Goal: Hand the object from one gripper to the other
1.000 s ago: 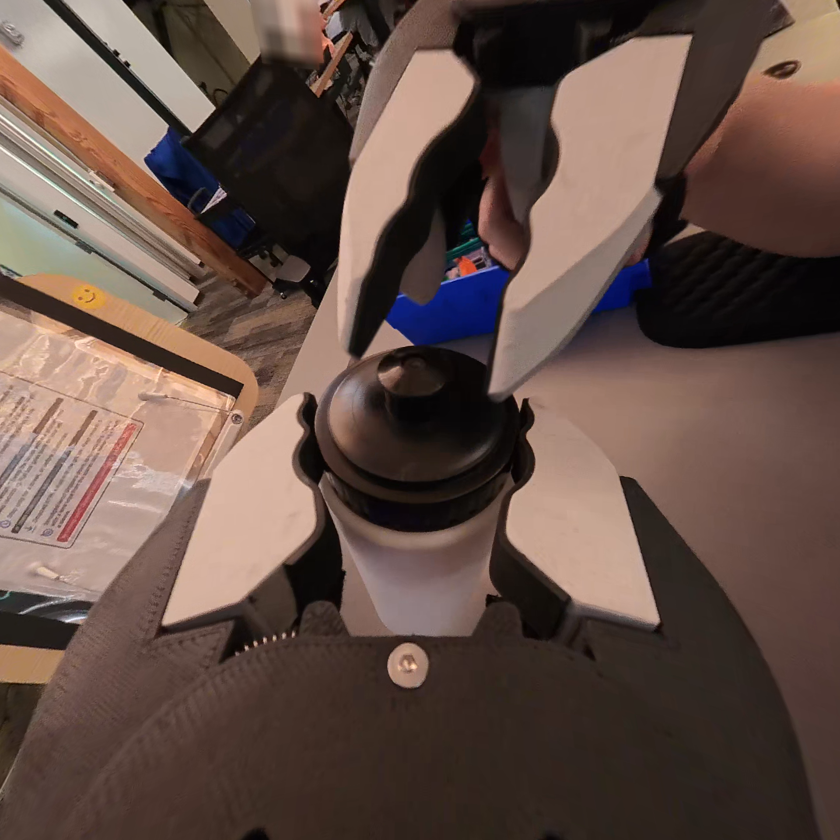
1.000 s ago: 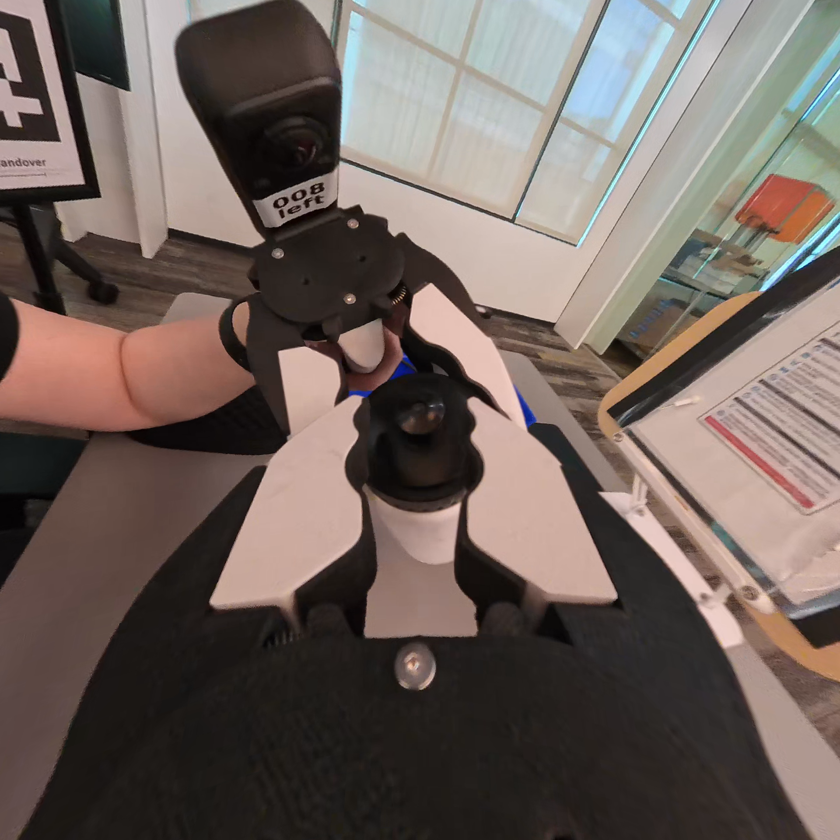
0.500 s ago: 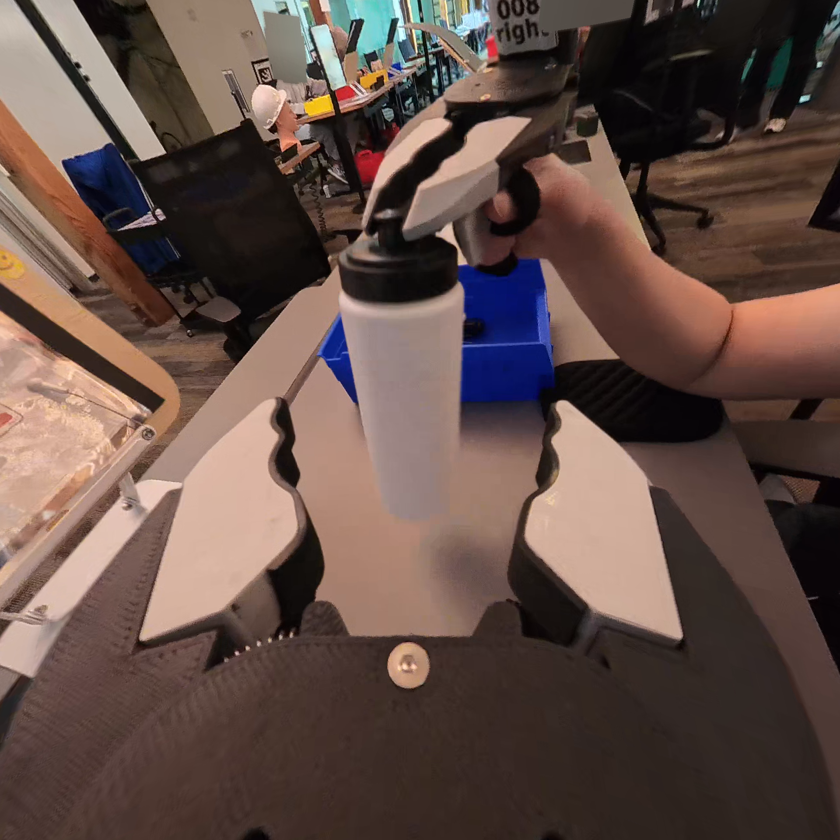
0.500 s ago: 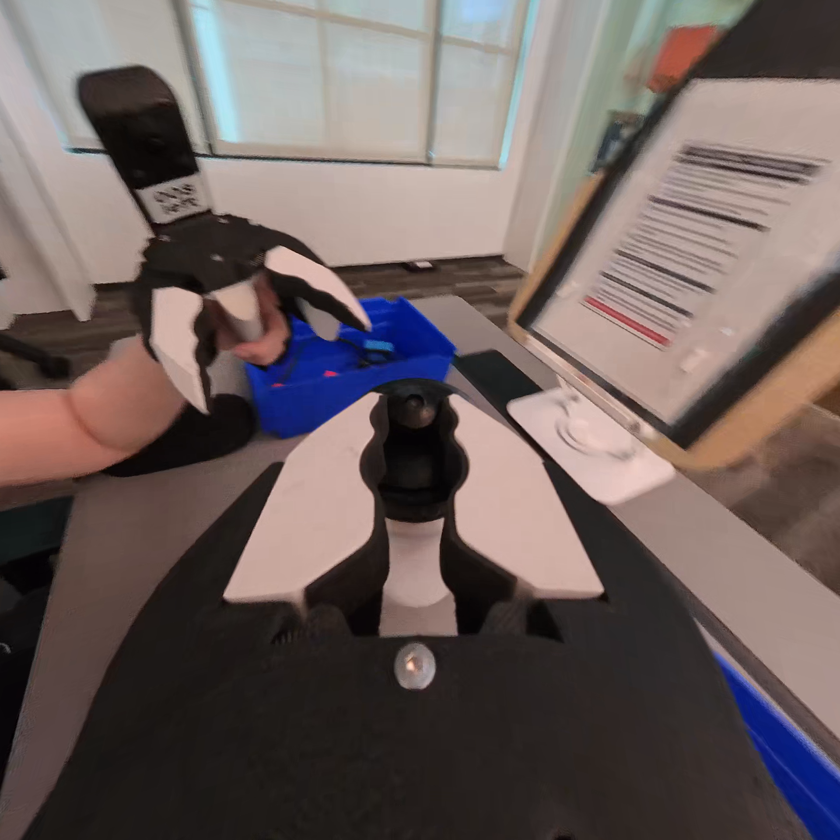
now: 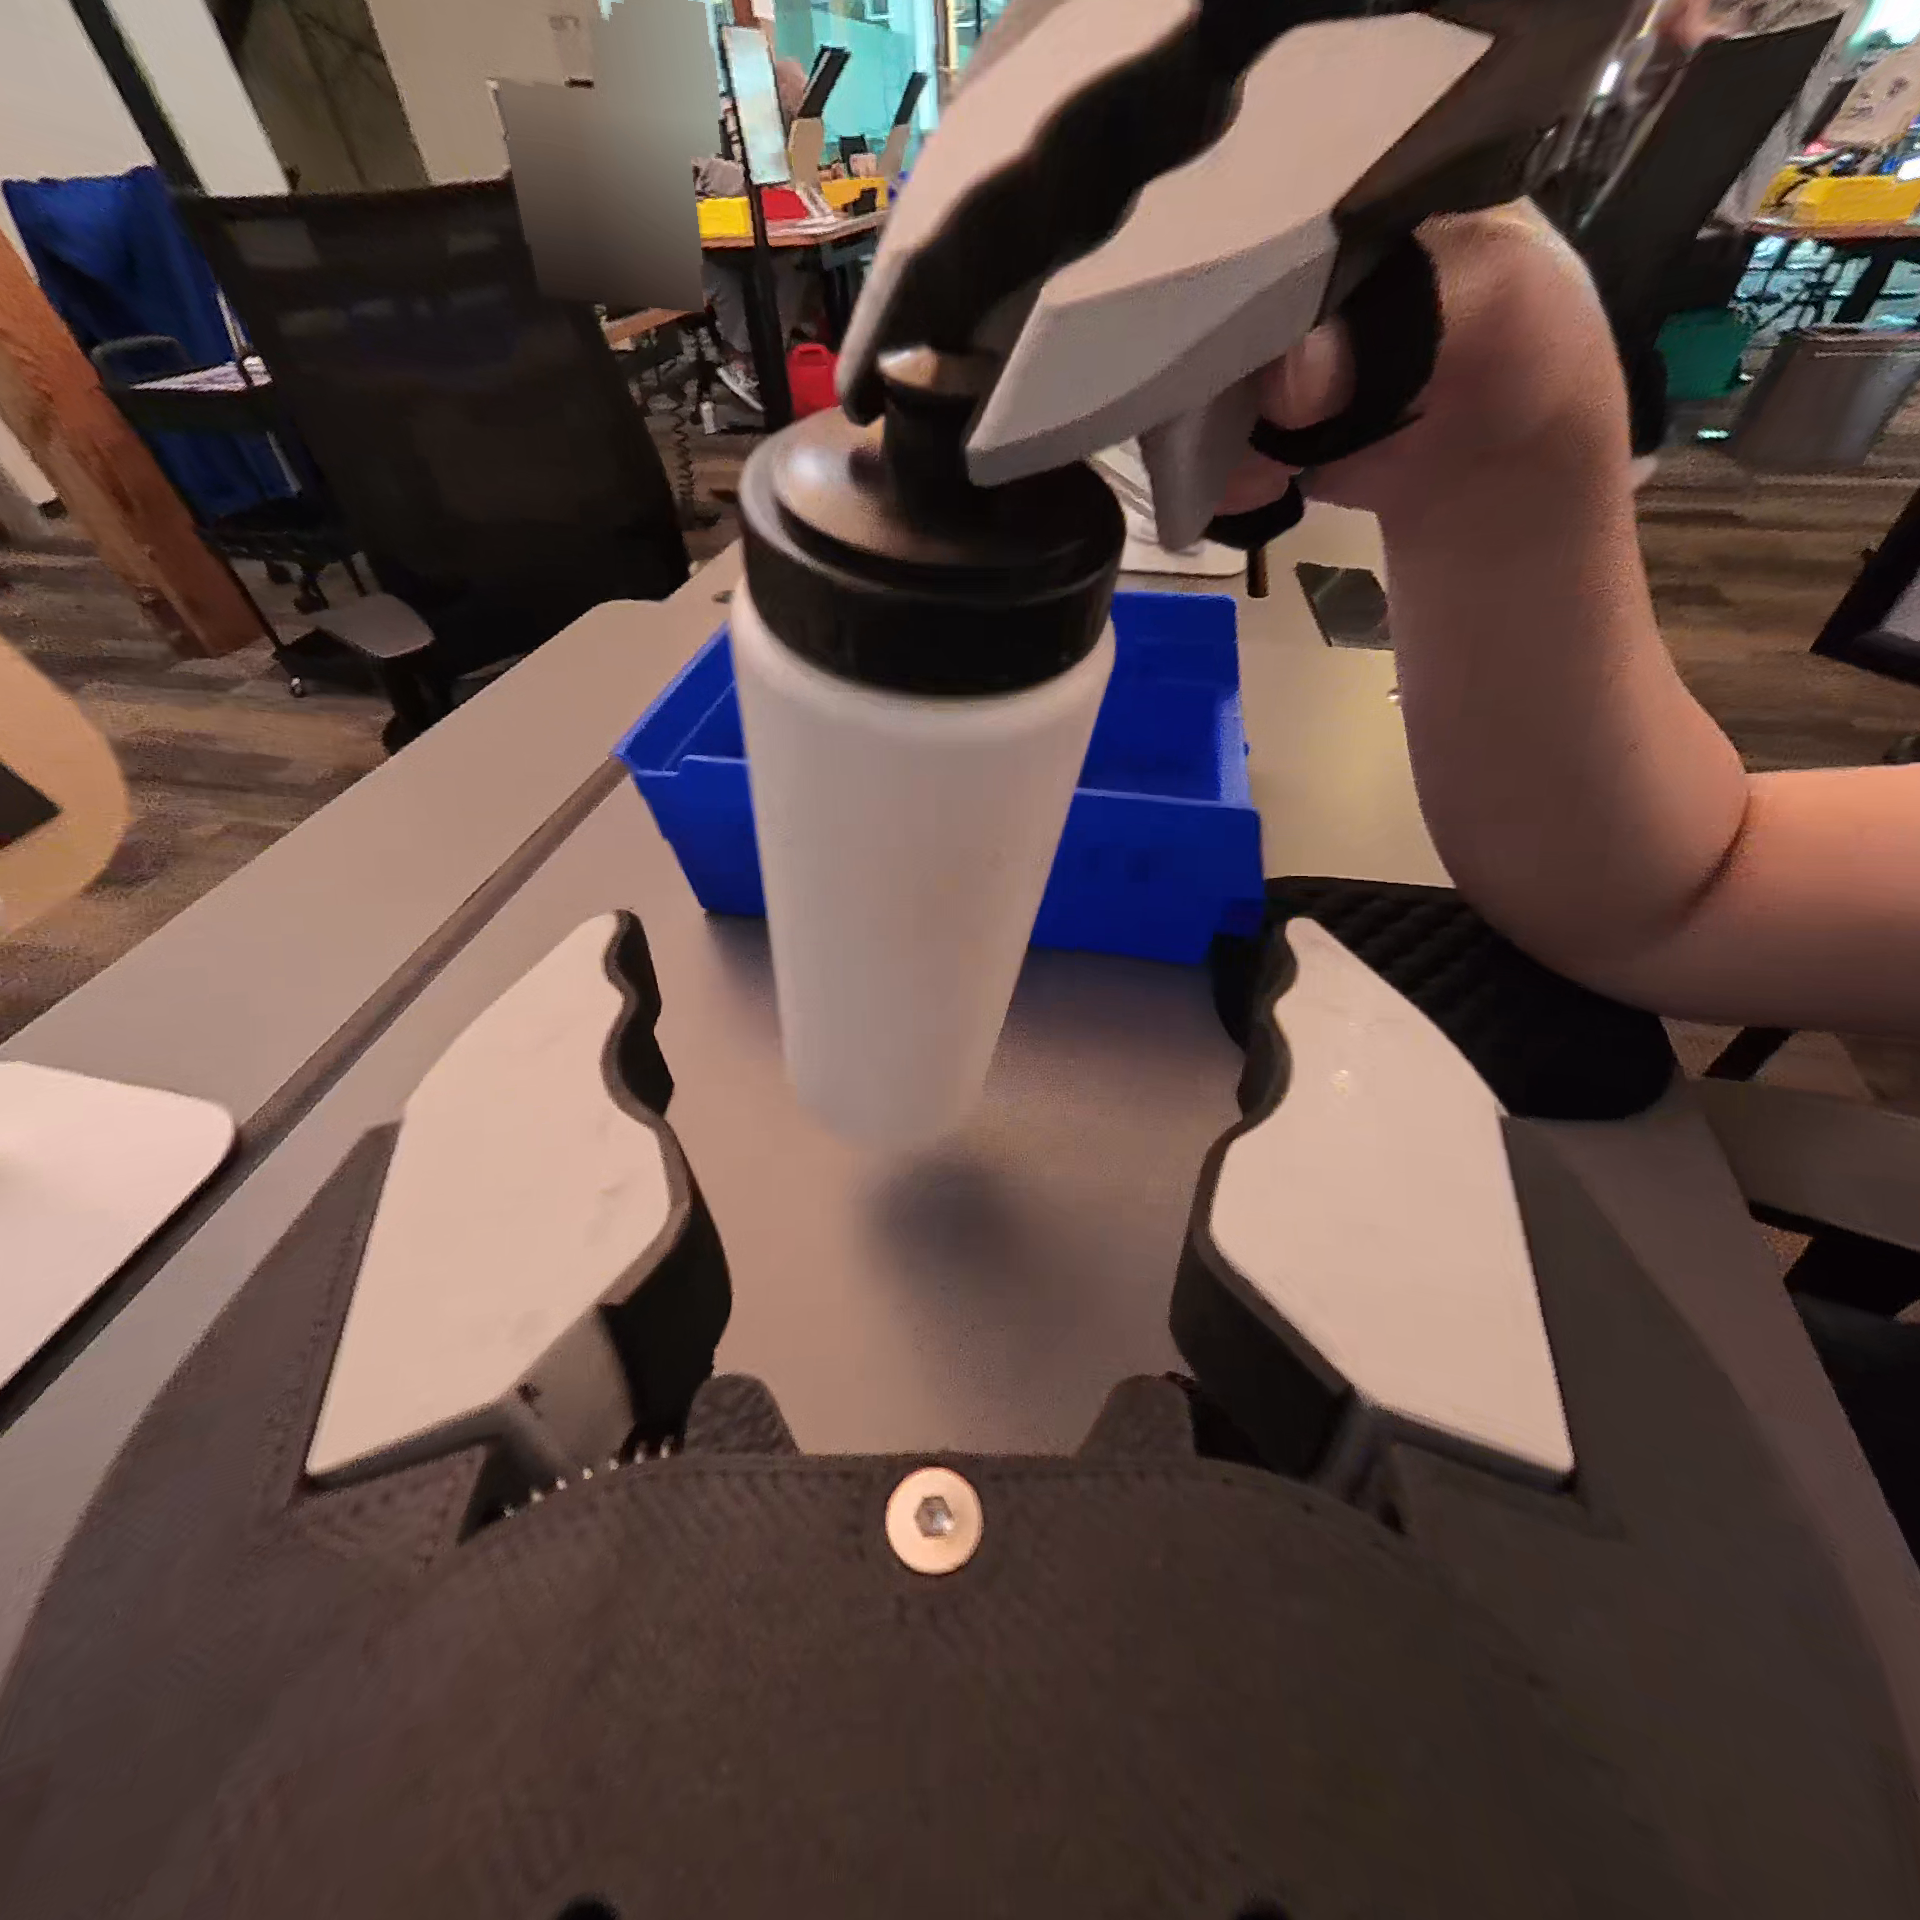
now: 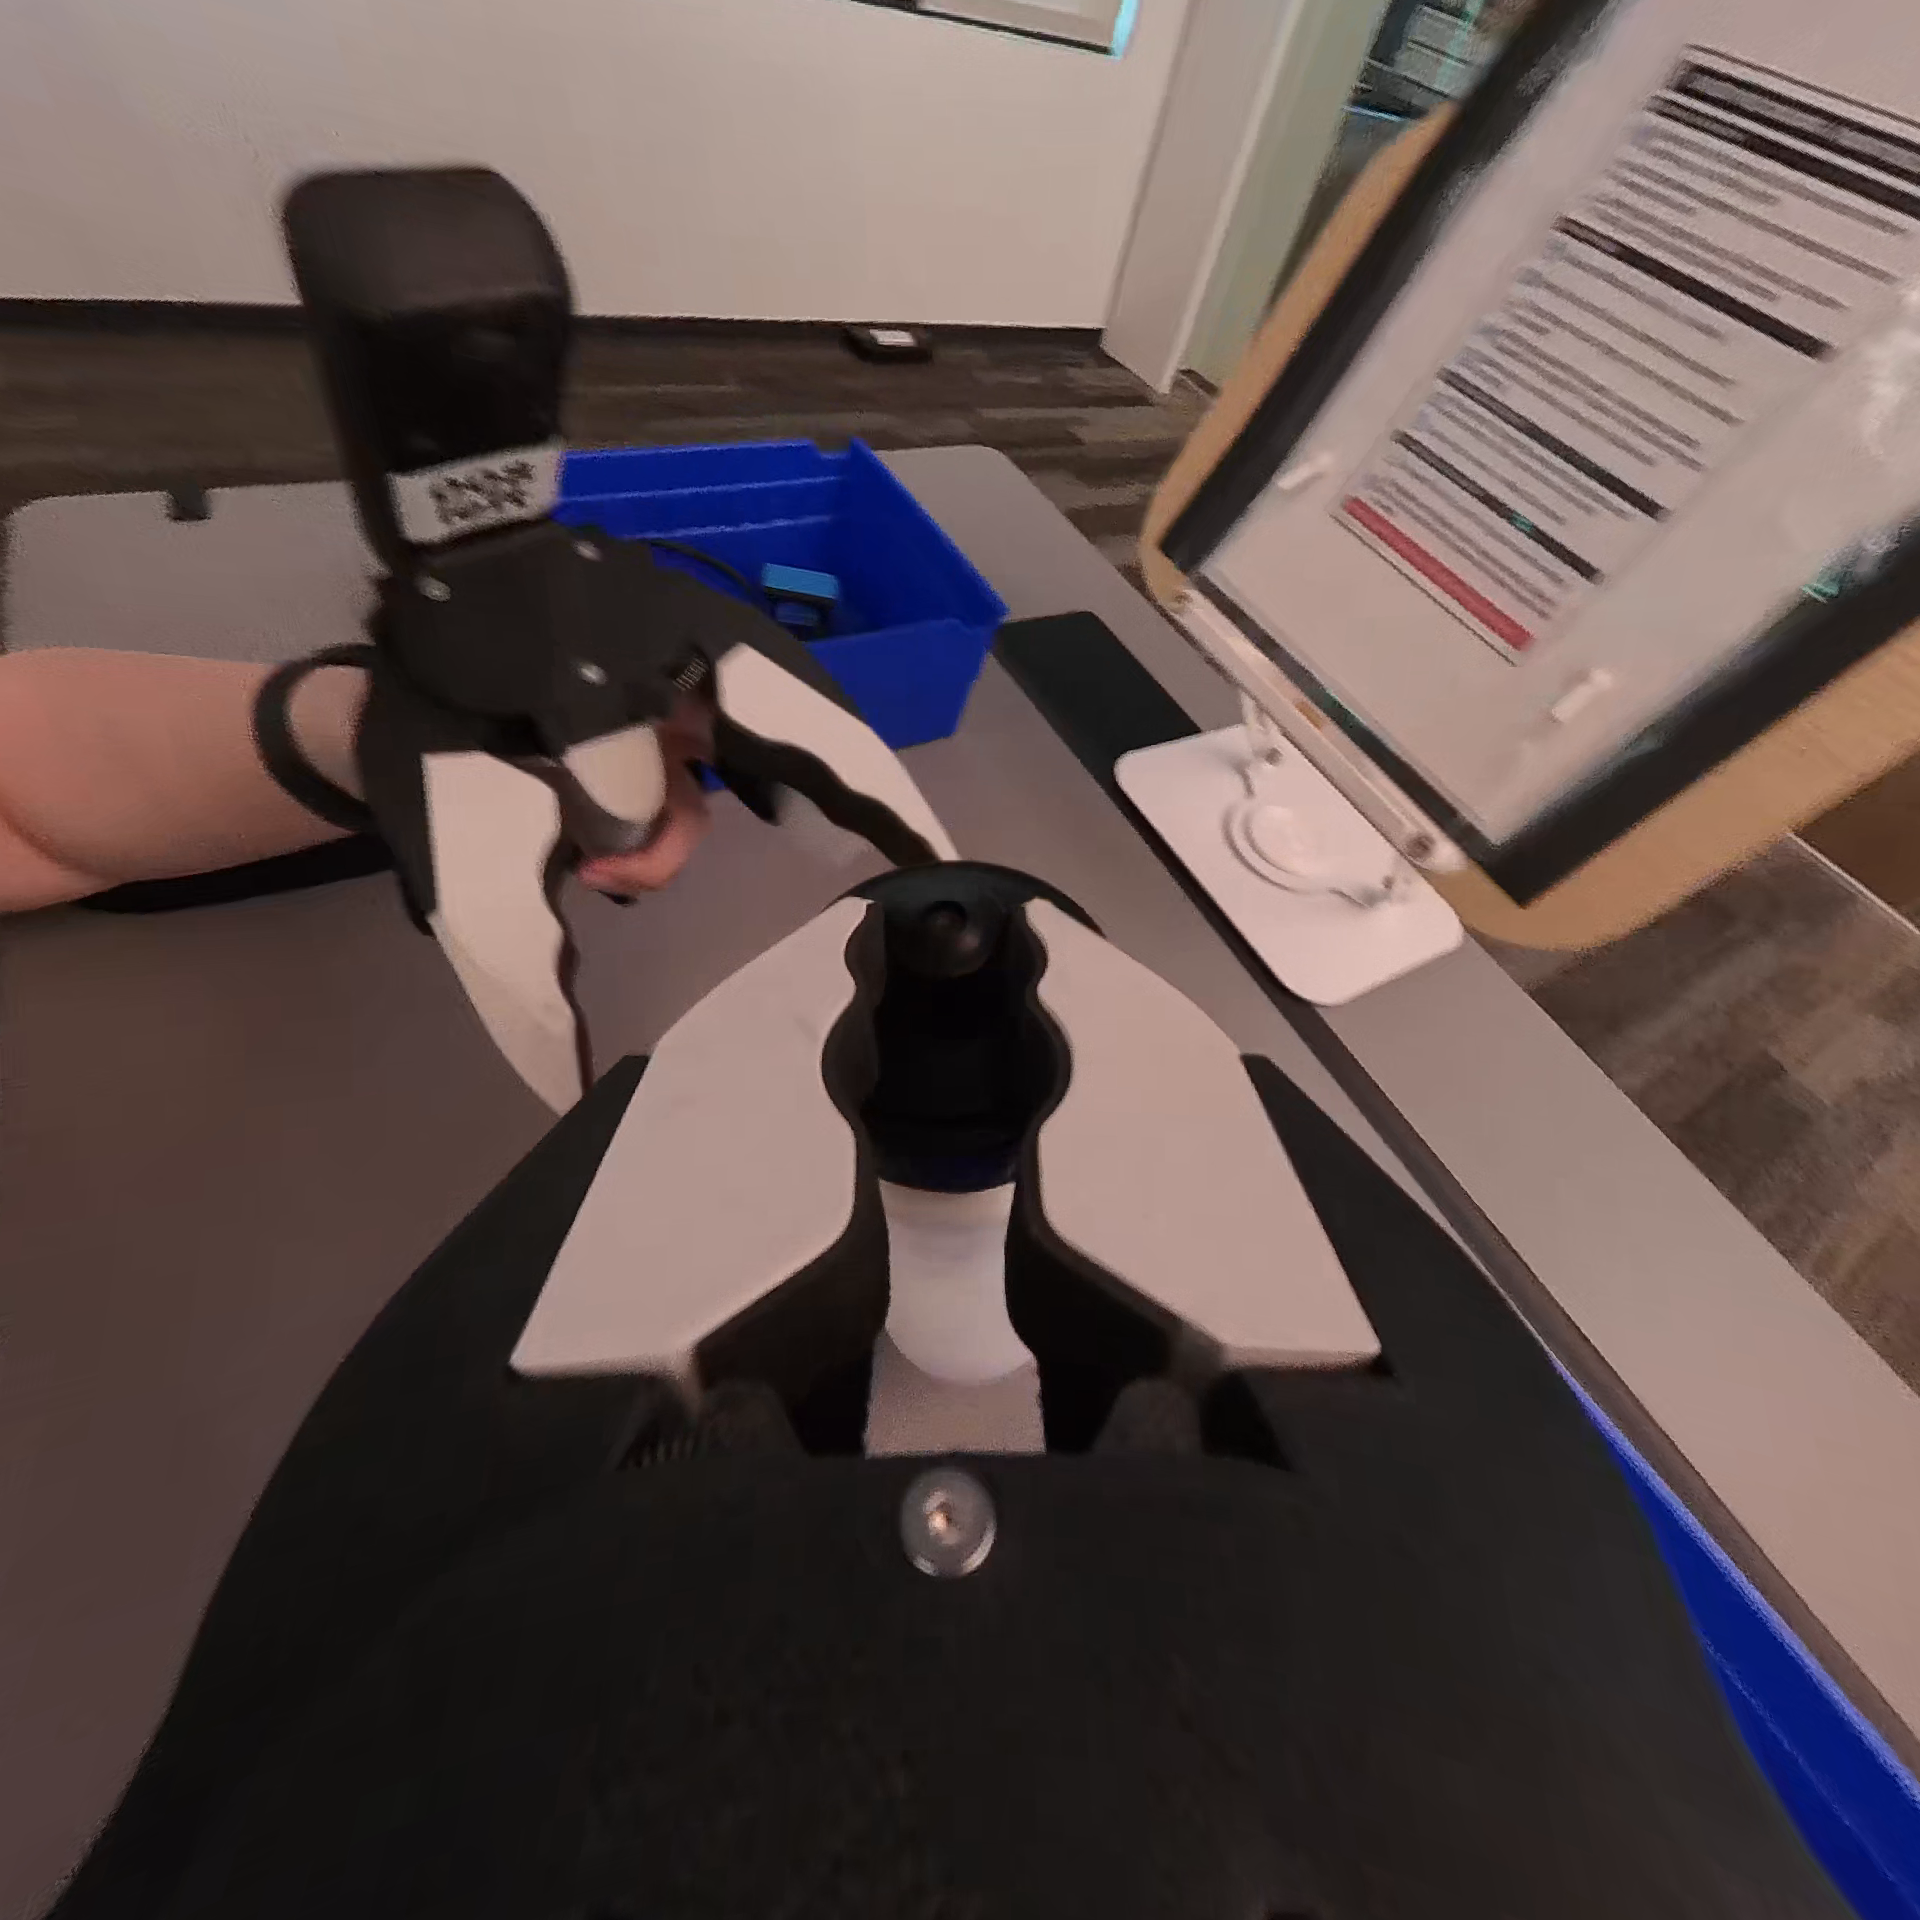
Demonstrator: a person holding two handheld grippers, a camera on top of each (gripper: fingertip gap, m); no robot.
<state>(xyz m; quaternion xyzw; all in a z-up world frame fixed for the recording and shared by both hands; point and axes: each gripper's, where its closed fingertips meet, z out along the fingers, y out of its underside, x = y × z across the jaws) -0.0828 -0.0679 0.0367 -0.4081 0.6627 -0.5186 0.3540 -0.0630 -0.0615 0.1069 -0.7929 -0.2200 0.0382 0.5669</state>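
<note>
The bottle [image 5: 904, 862] is white with a black screw cap and nozzle. My right gripper [image 5: 914, 384] is shut on the nozzle and cap, and the bottle hangs upright below it above the grey table [image 5: 416, 883]. In the right wrist view the cap [image 6: 945, 1039] sits clamped between my right gripper's [image 6: 951, 914] fingers, with the white body [image 6: 951, 1309] below. My left gripper [image 5: 956, 935] is open and empty; the bottle hangs just ahead of its fingers without touching them. It shows in the right wrist view [image 6: 743, 971] to the left, jaws apart.
A blue bin [image 5: 1143, 852] with small items stands on the table behind the bottle. A black pad [image 5: 1507, 1018] lies under the person's forearm. A framed sign [image 6: 1558, 468] on a white base [image 6: 1299, 862] stands at the table's edge. Office chairs and desks stand beyond. The gap from one gripper's tips to the other's is roughly 7 cm.
One second ago my left gripper was shut on the bottle and the right was open over the cap. The right has shut on the cap, the left has opened and drawn back.
</note>
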